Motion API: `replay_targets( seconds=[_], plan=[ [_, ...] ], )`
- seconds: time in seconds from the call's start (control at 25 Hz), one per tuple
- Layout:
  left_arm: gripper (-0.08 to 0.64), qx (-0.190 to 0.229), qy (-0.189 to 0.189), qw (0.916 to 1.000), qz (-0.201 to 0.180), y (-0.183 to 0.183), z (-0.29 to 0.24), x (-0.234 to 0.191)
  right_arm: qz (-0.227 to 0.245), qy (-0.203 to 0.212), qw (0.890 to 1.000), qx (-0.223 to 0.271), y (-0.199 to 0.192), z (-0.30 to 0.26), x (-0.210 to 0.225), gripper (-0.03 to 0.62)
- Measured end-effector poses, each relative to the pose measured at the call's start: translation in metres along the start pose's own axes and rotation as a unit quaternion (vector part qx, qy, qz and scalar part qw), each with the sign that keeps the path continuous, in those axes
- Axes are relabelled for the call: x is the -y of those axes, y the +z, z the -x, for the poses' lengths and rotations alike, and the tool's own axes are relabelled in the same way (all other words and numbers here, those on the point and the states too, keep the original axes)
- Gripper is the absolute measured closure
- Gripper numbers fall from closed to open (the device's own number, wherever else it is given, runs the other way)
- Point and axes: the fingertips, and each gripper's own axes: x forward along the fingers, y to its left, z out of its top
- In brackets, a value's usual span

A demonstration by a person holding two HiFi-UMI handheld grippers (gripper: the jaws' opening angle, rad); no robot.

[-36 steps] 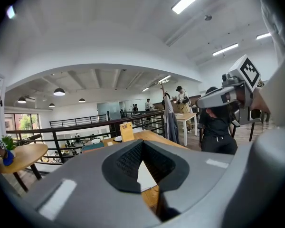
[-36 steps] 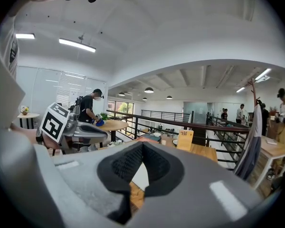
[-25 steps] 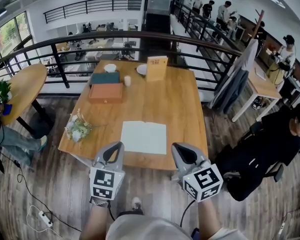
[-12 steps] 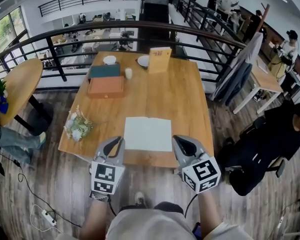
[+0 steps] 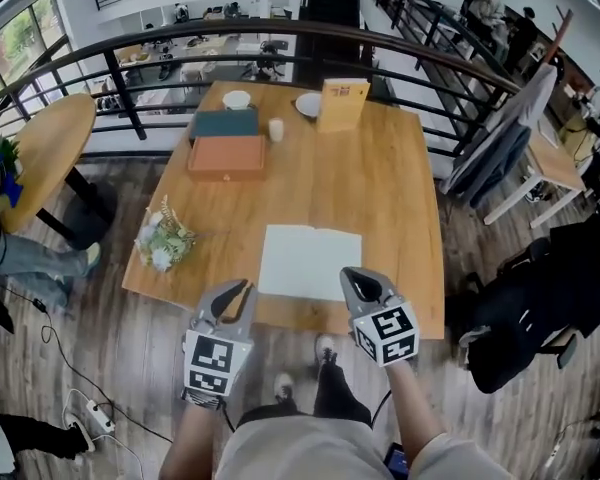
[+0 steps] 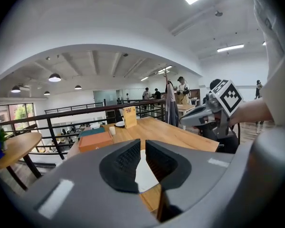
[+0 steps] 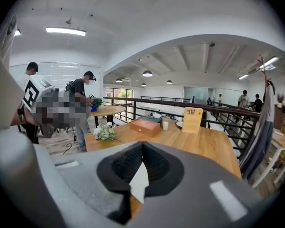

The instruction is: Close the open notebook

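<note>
White pages lie flat near the near edge of the wooden worktop (image 5: 380,188): in the head view the notebook (image 5: 310,261) is open, its long side running left to right and its spine running near to far down the middle. The right claw (image 5: 355,280) sits at the notebook's near right corner, its tip overlapping that corner in this view. The left claw (image 5: 235,290) hangs by the worktop's near edge, a little left of the near left corner and clear of the paper. So the right one is nearer. I judge the coming move is to lift the right page at that corner and swing it leftwards over the spine. Against the earlier frames, the notebook has not shifted on the worktop, while both claws have come in lower and closer to it, the right one more.

In the left gripper view, the left claw (image 6: 142,145) stands narrowly apart, having just been opening. Nothing is between its pads; a strip of notebook (image 6: 145,175) shows beyond the gap, ahead and slightly right.

In the right gripper view, the right claw (image 7: 142,144) has its tips together. A wedge of white notebook (image 7: 139,182) shows below them. I cannot tell whether it touches the paper; I judge it empty.
</note>
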Motion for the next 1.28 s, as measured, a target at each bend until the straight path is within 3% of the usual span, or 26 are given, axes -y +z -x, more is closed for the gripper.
replay_targets(
  seconds=[0.64, 1.28],
  plan=[
    [0.497, -0.089, 0.014, 0.994, 0.061, -0.075, -0.07, -0.001, -0.011, 0.064, 0.995, -0.078, -0.074, -0.093, 0.008, 0.592],
    [0.468, -0.167, 0.026, 0.9765, 0.134, -0.146, -0.106, -0.003, -0.022, 0.115, 0.979, -0.164, -0.146, -0.143, 0.013, 0.592]
  ],
)
